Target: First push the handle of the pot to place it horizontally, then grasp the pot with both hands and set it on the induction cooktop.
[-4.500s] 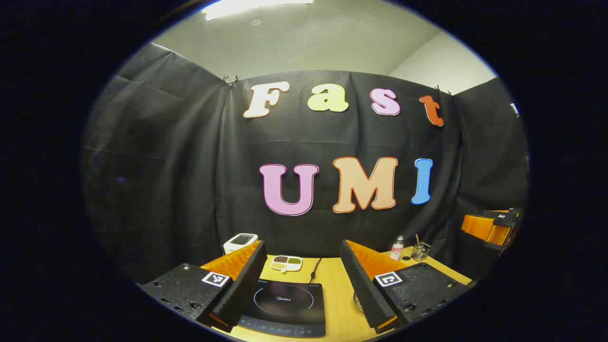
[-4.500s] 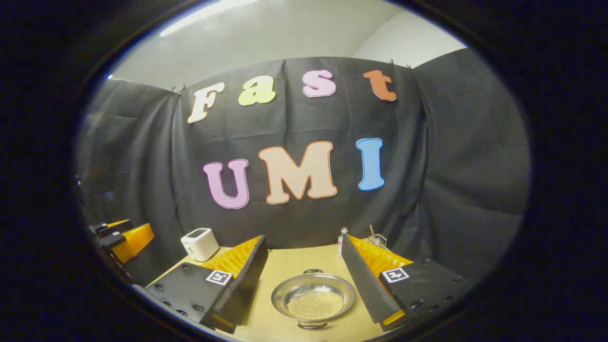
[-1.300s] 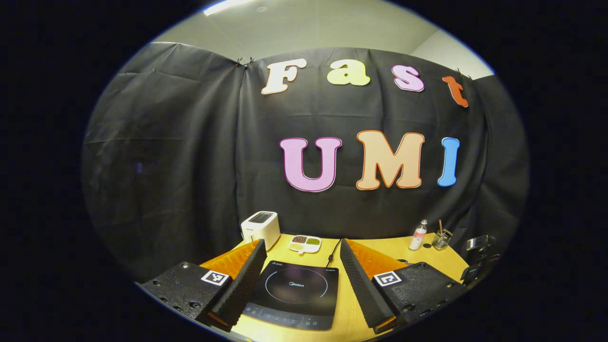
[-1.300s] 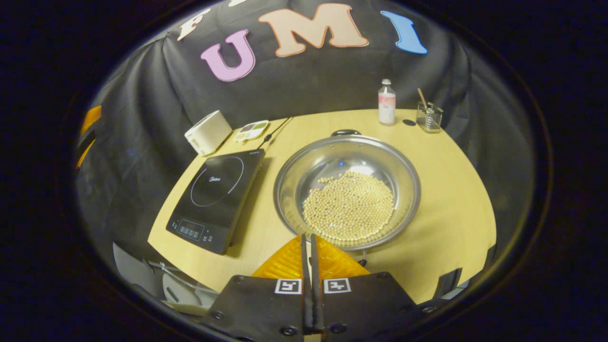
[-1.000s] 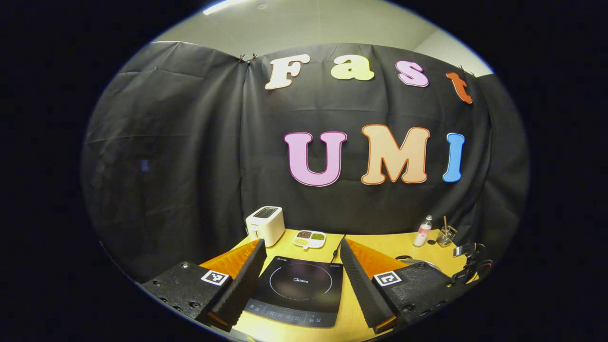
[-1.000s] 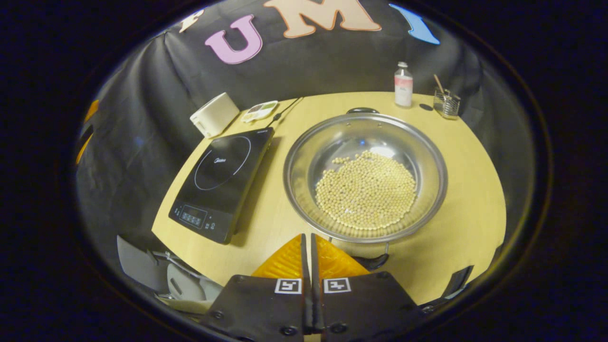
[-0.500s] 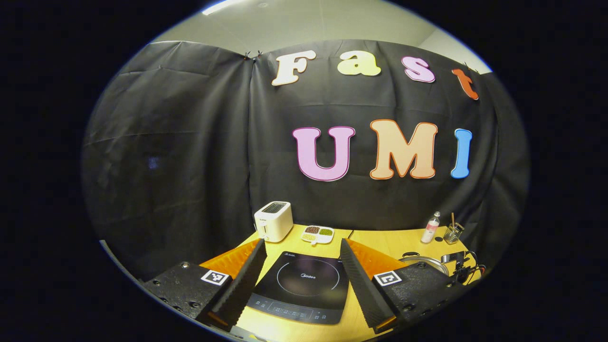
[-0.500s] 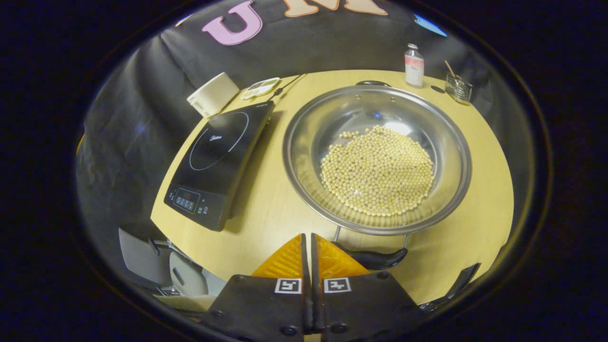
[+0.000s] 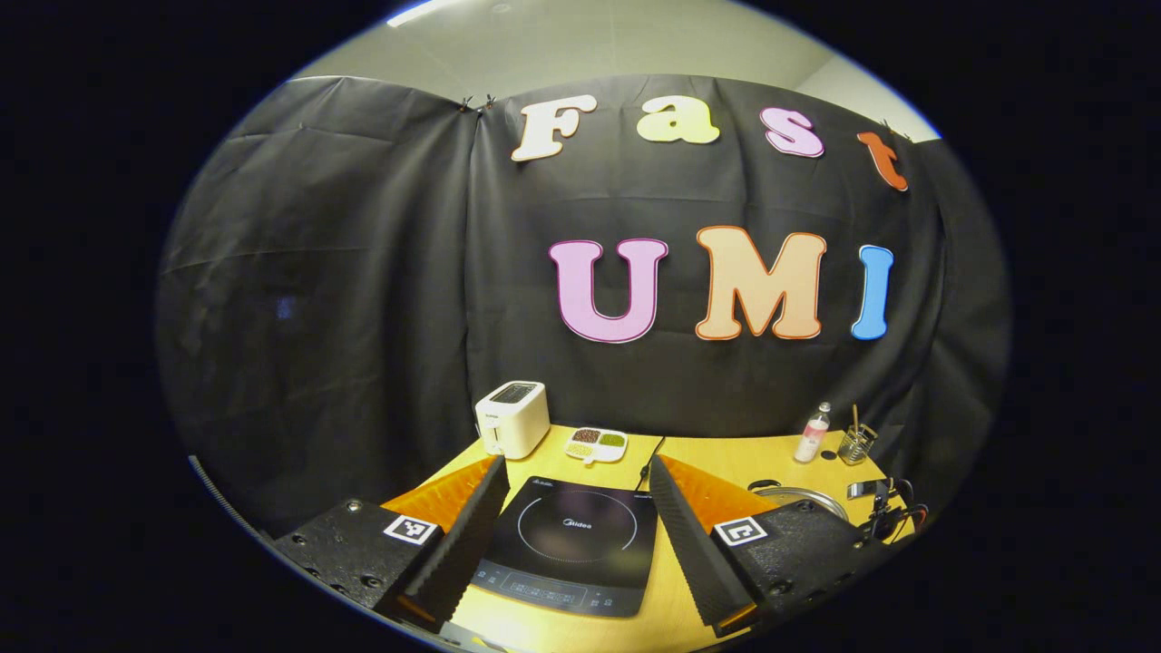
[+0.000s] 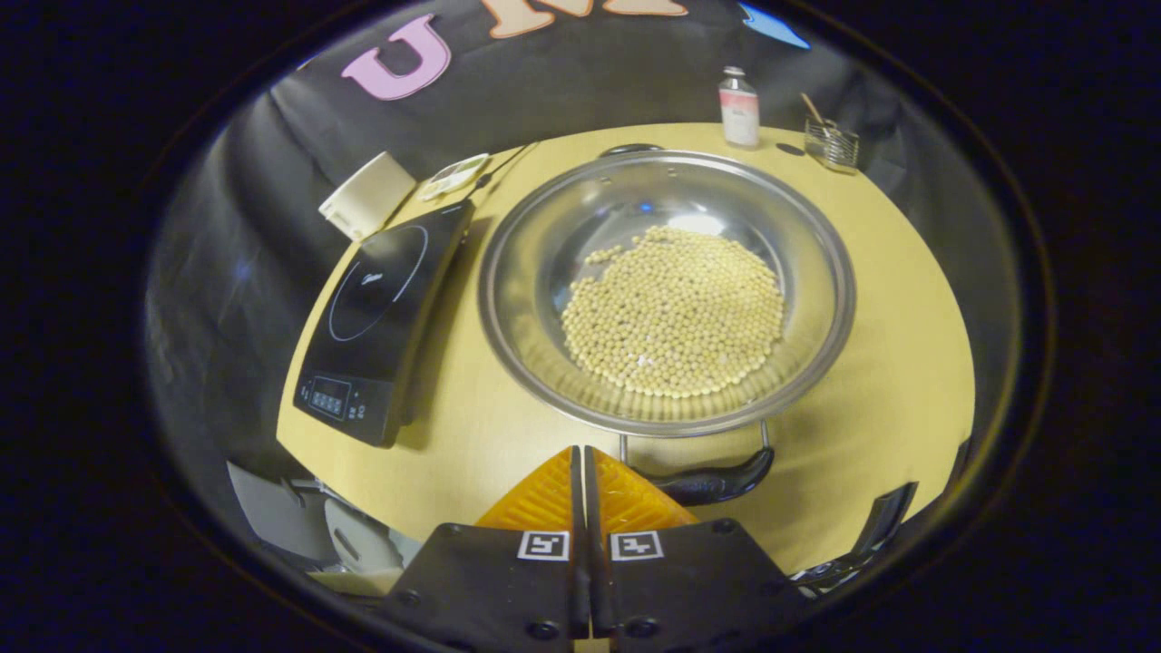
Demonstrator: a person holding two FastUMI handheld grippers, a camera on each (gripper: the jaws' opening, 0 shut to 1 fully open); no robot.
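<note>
- Right gripper view shows the right gripper [image 10: 580,458] with its two fingers pressed together, holding nothing, poised just at the near handle [image 10: 717,483] of the pot [image 10: 667,286].
- The steel pot, holding a bed of pale beans [image 10: 673,313], sits mid-desk just right of the induction cooktop [image 10: 376,317], not yet on it; its far handle [image 10: 630,148] points toward the desk's back edge.
- Left gripper view shows the left gripper [image 9: 573,508] spread wide and empty, hovering over the cooktop's near edge.
- Judged from this, the handle-pushing step is in hand: the handles lie front-to-back rather than side-to-side.
- The next move likely calls for nudging the near handle sideways with the closed fingertips so the pot turns, gently enough to keep the beans from spilling.
</note>
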